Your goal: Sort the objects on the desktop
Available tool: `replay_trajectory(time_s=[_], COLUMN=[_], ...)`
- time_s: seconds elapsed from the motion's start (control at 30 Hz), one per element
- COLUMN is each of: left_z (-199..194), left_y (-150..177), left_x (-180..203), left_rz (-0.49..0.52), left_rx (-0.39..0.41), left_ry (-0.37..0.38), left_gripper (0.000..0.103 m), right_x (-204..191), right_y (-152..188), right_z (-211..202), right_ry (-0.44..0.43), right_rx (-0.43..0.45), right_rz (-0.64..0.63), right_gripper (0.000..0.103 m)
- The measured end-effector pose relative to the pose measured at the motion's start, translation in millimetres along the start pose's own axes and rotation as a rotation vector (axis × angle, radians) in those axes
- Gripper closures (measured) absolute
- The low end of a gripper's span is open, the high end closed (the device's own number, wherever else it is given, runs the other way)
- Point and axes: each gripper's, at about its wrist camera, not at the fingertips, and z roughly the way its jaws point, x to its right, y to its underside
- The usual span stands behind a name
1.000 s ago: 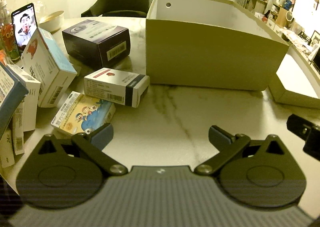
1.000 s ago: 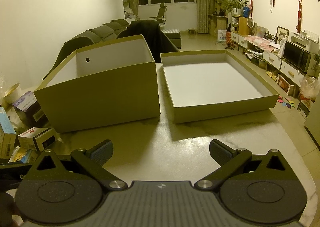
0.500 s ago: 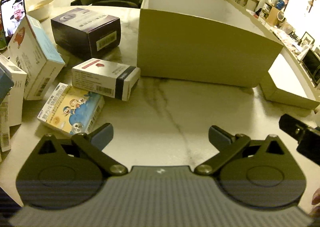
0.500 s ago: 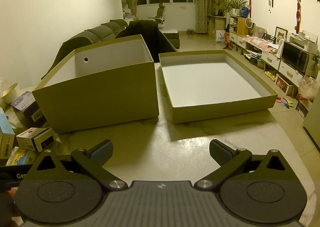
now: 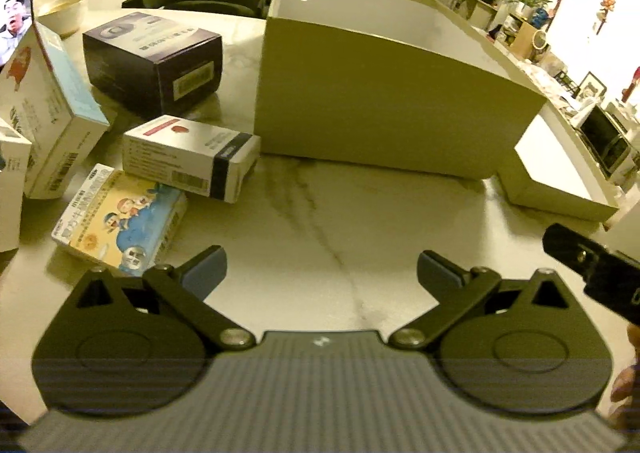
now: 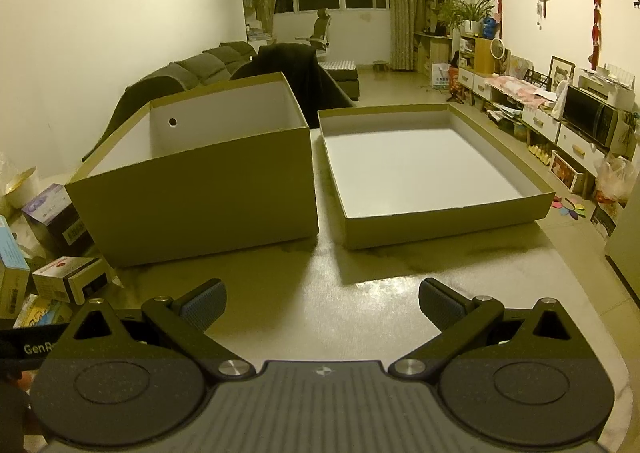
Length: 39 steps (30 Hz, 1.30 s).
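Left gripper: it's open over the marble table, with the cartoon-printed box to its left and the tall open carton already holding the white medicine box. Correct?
Not quite. The tall open carton looks empty in the right wrist view; the white medicine box lies on the table outside it. The left gripper is open, with the cartoon-printed box to its left.

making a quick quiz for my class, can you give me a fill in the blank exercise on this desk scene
1. Both the left gripper and the right gripper have their fingers ____.
2. The tall cardboard box has a round ____ in its far wall.
3. The shallow box lid lies to the ____ of the tall box.

Missing words: open; hole; right
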Motion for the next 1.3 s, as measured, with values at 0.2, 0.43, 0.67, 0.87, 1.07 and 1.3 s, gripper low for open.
replay_trajectory(time_s=[0.2, 0.43, 0.67, 0.87, 1.07, 1.3], left_z=[-0.7, -1.6, -2.0, -6.5, -16.7, -29.6], left_y=[0.2, 0.9, 2.4, 4.5, 6.8, 3.2], left_x=[1.2, 3.1, 2.6, 2.6, -1.0, -16.6], left_rz=[0.01, 0.034, 0.046, 0.061, 0.092, 0.1], left_rx=[0.012, 0.039, 0.062, 0.122, 0.199, 0.225], left_ry=[0.02, 0.007, 0.016, 0.035, 0.044, 0.044], left_gripper=[0.0, 0.0, 0.0, 0.0, 0.0, 0.0], right_x=[1.6, 1.2, -3.6, -1.9, 1.3, 1.2], right_y=[-0.2, -0.2, 0.6, 0.4, 2.6, -1.0], right_z=[-1.3, 0.2, 5.0, 5.6, 4.0, -3.4], right_ry=[0.011, 0.006, 0.0, 0.008, -0.053, -0.153], right_rx=[0.011, 0.0, -0.016, -0.012, -0.012, 0.015], right_rz=[-0.007, -0.025, -0.043, -0.041, 0.001, 0.033], right_gripper=[0.0, 0.0, 0.0, 0.0, 0.0, 0.0])
